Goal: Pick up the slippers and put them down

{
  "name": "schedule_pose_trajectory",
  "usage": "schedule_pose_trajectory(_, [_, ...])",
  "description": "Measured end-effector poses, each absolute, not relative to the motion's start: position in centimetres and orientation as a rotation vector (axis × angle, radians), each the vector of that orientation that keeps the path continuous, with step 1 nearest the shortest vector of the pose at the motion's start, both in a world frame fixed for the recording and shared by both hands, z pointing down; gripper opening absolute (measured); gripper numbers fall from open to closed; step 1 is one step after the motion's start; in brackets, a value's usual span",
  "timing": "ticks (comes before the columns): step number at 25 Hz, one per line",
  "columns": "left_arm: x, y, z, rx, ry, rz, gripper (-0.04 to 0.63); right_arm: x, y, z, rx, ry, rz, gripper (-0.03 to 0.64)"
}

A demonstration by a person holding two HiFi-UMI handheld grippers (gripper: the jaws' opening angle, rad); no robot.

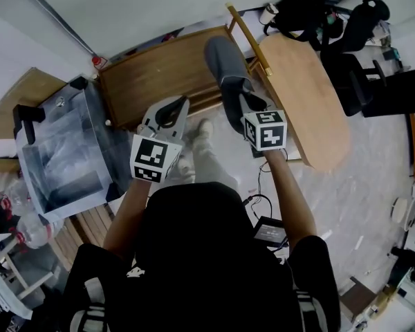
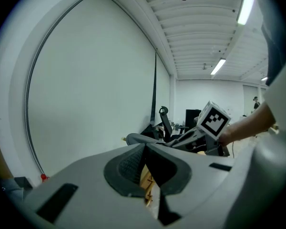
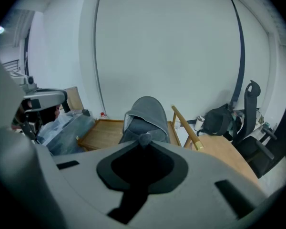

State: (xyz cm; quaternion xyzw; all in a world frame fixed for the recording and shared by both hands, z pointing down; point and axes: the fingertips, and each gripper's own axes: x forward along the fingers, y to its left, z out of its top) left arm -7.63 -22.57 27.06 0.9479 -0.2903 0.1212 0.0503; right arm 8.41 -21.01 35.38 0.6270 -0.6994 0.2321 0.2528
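Pickup judged done for one grey slipper (image 1: 225,64): lifted off every surface, clamped by its heel end in the jaws of the right gripper (image 1: 240,99), toe pointing away, hanging above the near right corner of the wooden rack (image 1: 159,71). Same reading from the right gripper view: jaws closed on the slipper's back edge, sole well clear of the rack's boards. Left to do, on that judgement: lowering it to a resting place and letting go. No telling from these views which spot is meant, though the rack underneath seems the likeliest.

Left gripper (image 1: 176,106): jaws together, pads meeting at the tips, nothing between them. Held in the air over the rack's near edge, to the left of the slipper and apart from it.

Second slipper: implied by the task's plural, found in no view. Hidden or outside the frames, so no saying whether its turn is over or yet to come.

Counted:
- Slippers, one.
- Grippers, two.
- Wooden racks, one.
- Clear plastic bin (image 1: 62,151), one, just beside the rack's left end.
- Wooden tabletop (image 1: 304,88), one, along the rack's right side.
- Black backpack (image 1: 301,12), one, beyond the rack's far right corner.
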Motion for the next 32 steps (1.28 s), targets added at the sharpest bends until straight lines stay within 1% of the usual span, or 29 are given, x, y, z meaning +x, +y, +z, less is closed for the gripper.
schedule_pose_trajectory(10, [-6.7, -20.5, 27.5, 2.922, -0.813, 0.385, 0.007, 9.8, -16.3, 35.7, 1.767, -1.834, 0.667, 0.021])
schedule_pose_trajectory(20, [-3.5, -18.8, 26.9, 2.954, -0.764, 0.387, 0.008, 12.6, -13.0, 34.6, 1.825, -1.819, 0.673, 0.023])
schedule_pose_trajectory(32, [-0.6, -12.3, 26.5, 2.95, -0.775, 0.423, 0.007, 15.0, -5.6, 33.4, 1.819, -1.841, 0.685, 0.021])
